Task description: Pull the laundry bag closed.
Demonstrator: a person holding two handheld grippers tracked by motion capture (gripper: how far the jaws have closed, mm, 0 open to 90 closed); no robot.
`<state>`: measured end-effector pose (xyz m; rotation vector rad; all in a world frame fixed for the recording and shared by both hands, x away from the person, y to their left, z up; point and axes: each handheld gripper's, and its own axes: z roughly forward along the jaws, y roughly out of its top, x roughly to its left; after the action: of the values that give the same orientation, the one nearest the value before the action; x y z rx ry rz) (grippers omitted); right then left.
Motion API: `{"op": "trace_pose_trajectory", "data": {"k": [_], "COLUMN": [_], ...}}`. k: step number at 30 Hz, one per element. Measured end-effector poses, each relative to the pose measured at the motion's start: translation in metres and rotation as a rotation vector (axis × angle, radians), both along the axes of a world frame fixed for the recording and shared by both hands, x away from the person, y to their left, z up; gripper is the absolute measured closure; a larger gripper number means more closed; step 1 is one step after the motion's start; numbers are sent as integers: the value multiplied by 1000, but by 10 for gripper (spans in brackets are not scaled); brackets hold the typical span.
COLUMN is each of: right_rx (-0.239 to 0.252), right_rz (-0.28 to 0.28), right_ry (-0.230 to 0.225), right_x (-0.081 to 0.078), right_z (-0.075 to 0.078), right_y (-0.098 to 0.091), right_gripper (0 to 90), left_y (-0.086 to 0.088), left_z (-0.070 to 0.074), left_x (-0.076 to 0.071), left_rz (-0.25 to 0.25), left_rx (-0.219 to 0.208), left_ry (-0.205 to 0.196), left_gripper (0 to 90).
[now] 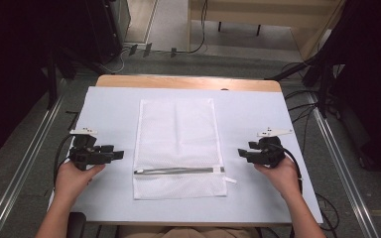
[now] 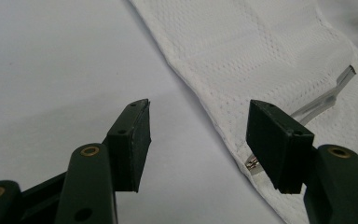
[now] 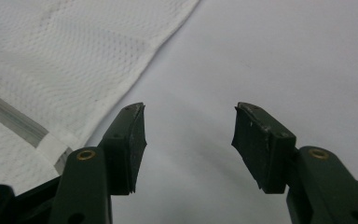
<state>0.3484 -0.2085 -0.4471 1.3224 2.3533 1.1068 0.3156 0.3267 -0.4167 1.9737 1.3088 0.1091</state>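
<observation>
Zipper [image 2: 321, 100] partly hidden behind left gripper [image 2: 198, 140] on mesh bag [image 2: 261, 51].

Lab/test rig: white-covered wooden table [image 1: 258, 84] w/ metal floor rails [image 1: 25, 163] at left & right, black cables [image 1: 305, 111] on grey floor, dark stands.

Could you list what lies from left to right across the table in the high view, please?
Left gripper → white mesh bag, lying flat with its zipper near the person → right gripper, all on the white table.
</observation>
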Motion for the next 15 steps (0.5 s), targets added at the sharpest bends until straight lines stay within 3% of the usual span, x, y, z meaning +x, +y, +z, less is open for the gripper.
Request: {"op": "trace_pose_trajectory", "data": {"k": [6,15], "right_rx": [9,0], "right_rz": [48,123], "right_ry": [12,-8], "right_x": [-3,-6], "right_z": [7,16], "right_y": [13,38], "right_gripper": [481,502], "left_y": [1,0], "left_z": [0,0], "left_x": [1,0], "left_rz": [6,8], "left_rx": [-2,0], "left_ry": [-1,-1], "left_gripper": [392,392]}}
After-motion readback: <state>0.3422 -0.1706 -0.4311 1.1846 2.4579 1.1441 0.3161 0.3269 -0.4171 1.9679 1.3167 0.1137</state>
